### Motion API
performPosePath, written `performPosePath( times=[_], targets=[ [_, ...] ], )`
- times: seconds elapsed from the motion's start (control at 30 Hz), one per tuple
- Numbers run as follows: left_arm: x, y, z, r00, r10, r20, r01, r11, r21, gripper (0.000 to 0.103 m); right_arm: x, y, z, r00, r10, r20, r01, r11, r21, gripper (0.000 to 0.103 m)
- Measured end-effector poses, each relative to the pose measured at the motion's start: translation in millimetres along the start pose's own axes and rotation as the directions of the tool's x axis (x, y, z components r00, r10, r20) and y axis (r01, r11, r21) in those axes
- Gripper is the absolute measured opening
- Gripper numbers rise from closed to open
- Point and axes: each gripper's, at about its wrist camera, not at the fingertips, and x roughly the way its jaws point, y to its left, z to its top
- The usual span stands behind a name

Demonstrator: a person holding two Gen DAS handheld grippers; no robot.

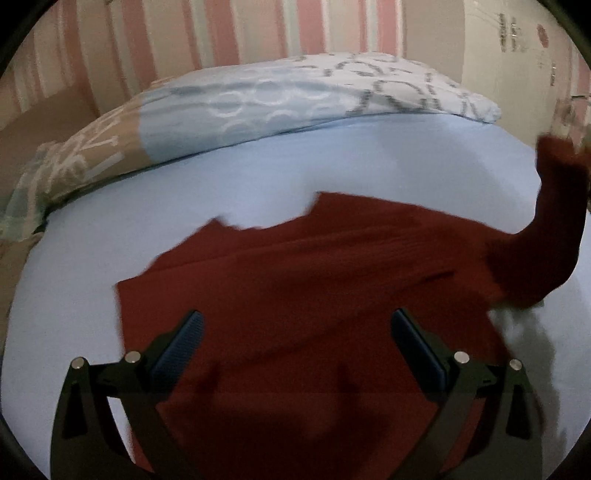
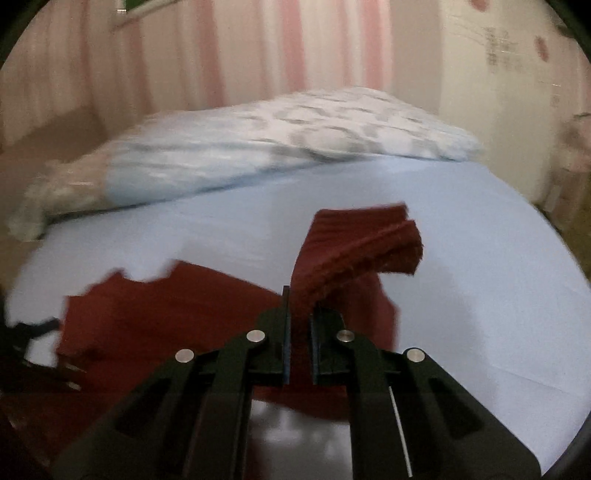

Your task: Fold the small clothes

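Sweater sleeve point(image 2: 354, 254): your right gripper point(image 2: 299, 314) has it pinched, the two dark fingers drawn nearly together with the ribbed knit squeezed between them. The cuff end curls up and over past the fingertips, showing thick doubled edges. From your left camera the same sleeve point(image 1: 554, 206) rises off the bed at the far right.

Your left gripper point(image 1: 295, 325) hangs wide open above the garment, its blue-padded fingers point(image 1: 184, 343) spread well apart with nothing between them; whether they touch the cloth you cannot tell.

The dark red sweater point(image 1: 314, 295) lies mostly flat on the pale blue bedsheet point(image 1: 240, 177), its far edge jagged. A patterned duvet point(image 1: 295, 92) is bunched beyond it, against striped pink curtains point(image 1: 184, 33).
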Motion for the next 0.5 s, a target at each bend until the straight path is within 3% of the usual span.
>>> performPosePath(
  times=[0.1, 0.27, 0.43, 0.5],
  targets=[
    [-0.9, 39.5, -6.8, 1.000, 0.026, -0.010, -0.026, 0.999, -0.028, 0.101, 16.0, 58.5, 9.5, 0.996, 0.087, -0.016, -0.088, 0.994, -0.069, 0.008],
    [-3.7, 96.3, -22.6, 0.995, 0.098, -0.009, -0.098, 0.994, -0.053, 0.101, 57.1, 156.7, -9.3, 0.972, 0.202, -0.116, -0.219, 0.963, -0.159, 0.008],
    [2.8, 131.5, -41.2, 0.994, 0.102, -0.039, -0.105, 0.988, -0.109, 0.101, 110.8, 222.1, -57.9, 0.936, 0.198, -0.290, -0.263, 0.943, -0.204, 0.008],
    [6.6, 139.7, -47.9, 0.993, 0.097, -0.060, -0.104, 0.986, -0.129, 0.101, 118.2, 233.7, -75.7, 0.923, 0.183, -0.337, -0.266, 0.939, -0.218, 0.015]
  ],
)
